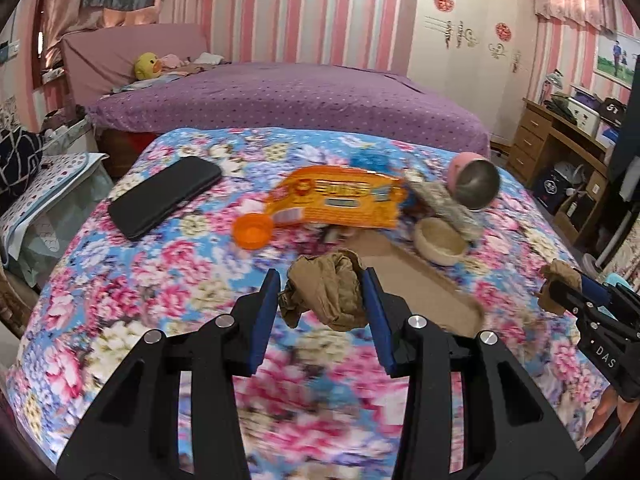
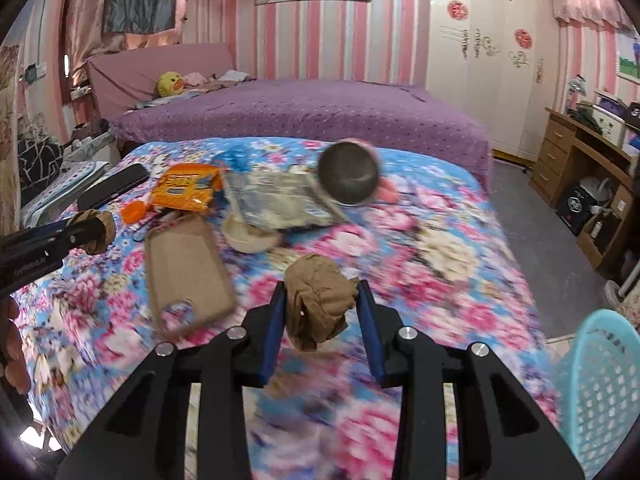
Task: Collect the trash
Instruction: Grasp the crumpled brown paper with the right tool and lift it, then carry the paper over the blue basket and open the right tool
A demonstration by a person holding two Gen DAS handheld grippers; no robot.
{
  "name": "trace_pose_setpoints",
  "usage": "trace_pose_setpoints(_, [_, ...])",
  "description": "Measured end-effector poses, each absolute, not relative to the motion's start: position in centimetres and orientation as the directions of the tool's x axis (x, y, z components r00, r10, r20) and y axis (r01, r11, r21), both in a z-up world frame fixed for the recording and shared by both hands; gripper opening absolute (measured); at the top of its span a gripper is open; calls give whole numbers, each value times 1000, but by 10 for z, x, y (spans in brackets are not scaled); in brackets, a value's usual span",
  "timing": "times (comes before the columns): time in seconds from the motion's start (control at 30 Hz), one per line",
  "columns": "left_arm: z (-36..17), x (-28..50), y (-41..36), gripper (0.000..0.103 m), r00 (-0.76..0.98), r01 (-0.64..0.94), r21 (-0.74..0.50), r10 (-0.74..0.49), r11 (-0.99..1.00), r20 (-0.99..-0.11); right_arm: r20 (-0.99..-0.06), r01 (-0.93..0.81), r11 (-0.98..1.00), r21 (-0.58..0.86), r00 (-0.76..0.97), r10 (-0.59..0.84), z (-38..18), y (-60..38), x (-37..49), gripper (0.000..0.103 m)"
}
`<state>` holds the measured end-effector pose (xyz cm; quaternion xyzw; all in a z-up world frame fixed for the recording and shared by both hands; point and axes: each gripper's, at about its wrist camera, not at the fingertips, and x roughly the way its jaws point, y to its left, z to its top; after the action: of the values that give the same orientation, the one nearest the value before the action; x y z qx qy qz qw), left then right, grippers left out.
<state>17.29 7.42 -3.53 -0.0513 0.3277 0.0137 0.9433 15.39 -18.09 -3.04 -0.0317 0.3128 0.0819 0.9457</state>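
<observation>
The left gripper [image 1: 320, 300] has its blue-padded fingers [image 1: 266, 312] pressed on a crumpled brown paper wad [image 1: 326, 292], which hangs between them above the floral bedspread [image 1: 160, 300]. The right gripper [image 2: 322, 308] grips a second crumpled brown wad [image 2: 318, 300] the same way, fingers [image 2: 370, 320] narrowed onto its sides, clear of the cloth below. No earlier picture is given, so only the held state can be told.

Each tool shows in the other's view: at the right edge of the left wrist view the right gripper holds its wad level with the left one, well apart; at the left edge of the right wrist view the left gripper appears with its brown wad.

Beyond the fingers lies a flat brown cardboard piece [image 1: 420, 280], and just past it a shallow beige bowl [image 1: 440, 242]. Behind that sit a grey printed wrapper [image 1: 444, 208], an orange snack packet [image 1: 340, 200], an orange cap [image 1: 252, 232] touching the packet's near corner, and a pink cup with a metal inside [image 1: 476, 182] lying on its side. A black phone [image 1: 164, 196] lies to the left, apart from the rest.

A light blue plastic basket [image 2: 600, 392] stands at the lower right of the right wrist view, beside the bed. A purple bed [image 1: 280, 96] fills the back.
</observation>
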Motion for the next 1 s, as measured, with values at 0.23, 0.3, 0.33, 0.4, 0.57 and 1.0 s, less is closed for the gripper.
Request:
trace_pose_setpoints(0.23, [-38,168,33,41,775,-20,-103,-49,994,-630,-568,-106,994,-13,819,80,-24,-233,135,35])
trace_pose_setpoints(0.3, [-41,167,23,41,769,-14,-121,-67,993,-636,-563,-97,995,-5,823,77,-26,-242,133,35])
trace_pose_setpoints(0.33, [-43,167,17,41,767,-14,-117,-65,993,-639,-564,-92,996,4,822,78,-27,-249,132,35])
trace_pose_setpoints(0.4, [-45,166,8,41,768,-14,-96,-51,995,-639,-566,-90,996,11,820,81,-29,-255,132,35])
trace_pose_setpoints(0.57, [-48,166,-7,41,771,-10,-82,-44,997,-635,-562,-92,995,25,822,90,-28,-267,133,35])
trace_pose_setpoints(1.0, [-50,164,-47,41,779,7,-59,-43,998,-625,-550,-85,996,16,831,80,-24,-303,130,35])
